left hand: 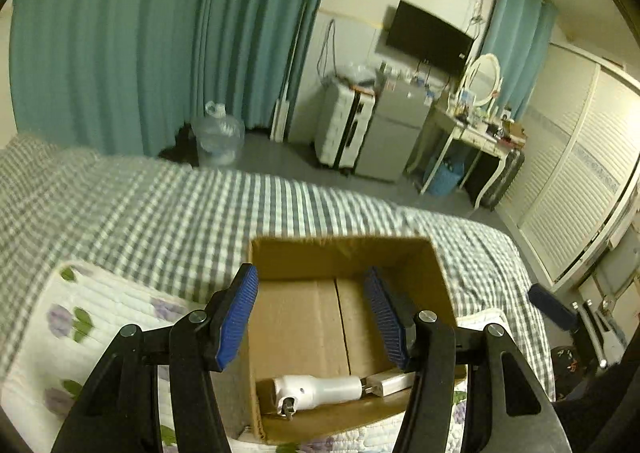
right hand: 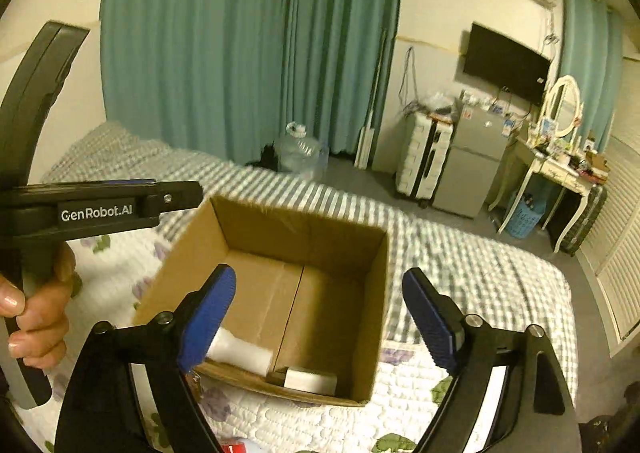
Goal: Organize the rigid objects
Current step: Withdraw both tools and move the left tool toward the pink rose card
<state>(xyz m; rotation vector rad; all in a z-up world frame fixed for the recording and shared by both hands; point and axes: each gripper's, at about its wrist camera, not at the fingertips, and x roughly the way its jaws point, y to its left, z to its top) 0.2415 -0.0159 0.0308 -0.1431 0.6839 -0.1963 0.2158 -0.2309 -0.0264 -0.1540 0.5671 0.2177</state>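
Brown corrugated cardboard box: plain, unprinted. White plastic bottle-shaped device: no pattern. Grey-and-white checked bed cover. White quilted mat: purple flowers, green leaves. Black tongs: ribbed blue pads. Teal curtains.

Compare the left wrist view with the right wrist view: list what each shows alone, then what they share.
Left wrist only: the white handheld device shown whole, its metal tip at the box's near wall, and the left gripper head-on, jaws open and empty.

Right wrist only: a hand holding the left gripper's handle, and the right gripper with jaws open wide, nothing between them.

Both: the cardboard box on the bed, a white charger block inside, teal curtains, television.
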